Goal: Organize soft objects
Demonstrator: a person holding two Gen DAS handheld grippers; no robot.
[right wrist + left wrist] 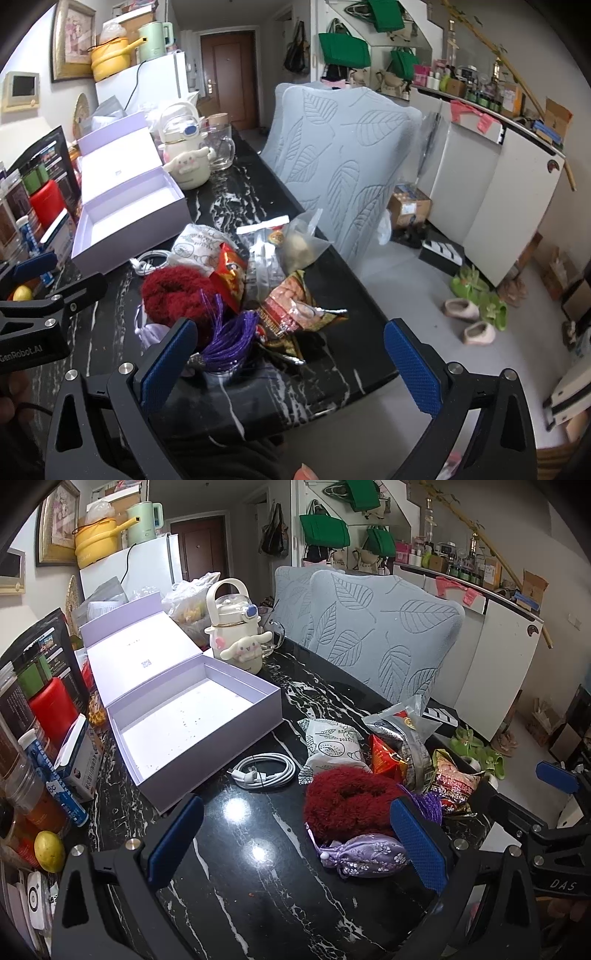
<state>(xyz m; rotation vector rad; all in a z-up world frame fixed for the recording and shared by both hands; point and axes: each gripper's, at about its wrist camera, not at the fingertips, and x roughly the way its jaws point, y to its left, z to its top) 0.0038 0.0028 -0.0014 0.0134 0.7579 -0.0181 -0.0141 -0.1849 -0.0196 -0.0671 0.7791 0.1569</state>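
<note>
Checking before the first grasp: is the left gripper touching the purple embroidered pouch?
Cannot tell. In the left wrist view the left gripper's right finger overlaps the purple embroidered pouch; no contact or gap shows plainly.

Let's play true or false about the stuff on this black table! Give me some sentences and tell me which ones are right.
1. The open lilac cardboard box has nothing inside it. True.
2. The fluffy dark red scrunchie lies inside that box. False: it lies on the black marble table, outside the box.
3. The left hand-held gripper is open. True.
4. The right hand-held gripper is squeezing the purple tassel. False: it is open and grips nothing.
5. The coiled white cable lies between the box and the scrunchie. True.
</note>
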